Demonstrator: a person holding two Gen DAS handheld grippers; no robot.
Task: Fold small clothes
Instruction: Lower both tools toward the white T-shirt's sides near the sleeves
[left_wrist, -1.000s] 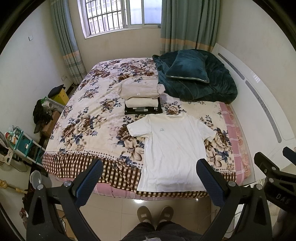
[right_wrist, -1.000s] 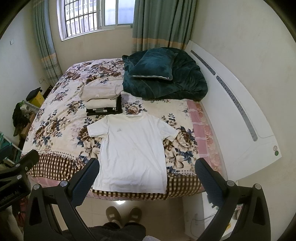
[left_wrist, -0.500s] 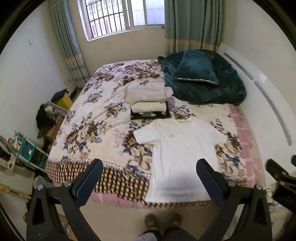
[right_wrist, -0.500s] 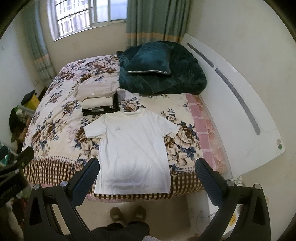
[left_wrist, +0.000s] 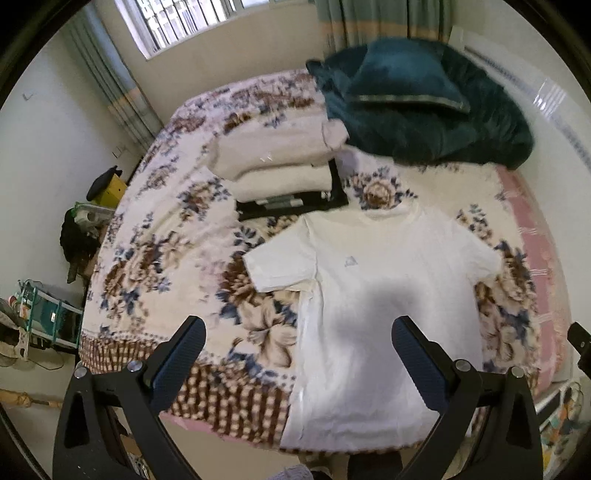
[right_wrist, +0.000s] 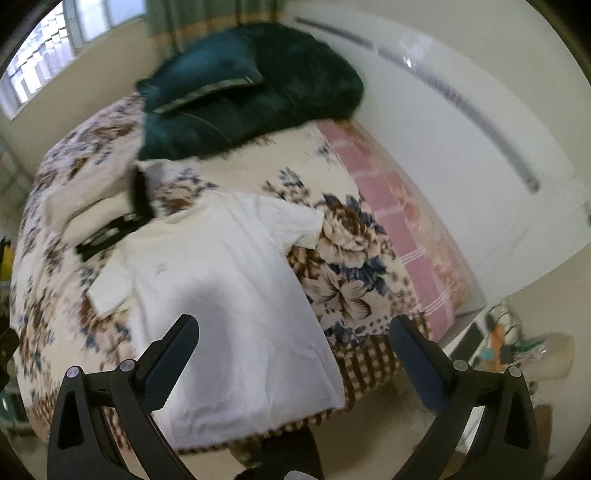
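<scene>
A white T-shirt (left_wrist: 376, 295) lies flat, face up, on the floral bedspread (left_wrist: 155, 266), its hem at the bed's near edge and collar pointing away. It also shows in the right wrist view (right_wrist: 229, 288). My left gripper (left_wrist: 295, 354) is open and empty, held above the shirt's lower left side. My right gripper (right_wrist: 293, 350) is open and empty, above the shirt's lower right side. A pile of folded clothes (left_wrist: 280, 173), beige over cream over black, sits just beyond the collar.
A dark teal blanket and pillow (left_wrist: 413, 96) are heaped at the bed's far right. A white headboard panel (right_wrist: 461, 147) runs along the right side. Clutter and a green rack (left_wrist: 40, 317) stand on the floor to the left.
Both grippers have moved forward and down toward the bed, so the shirt looks much larger. The right view has tilted and swung right. Both stay open.
</scene>
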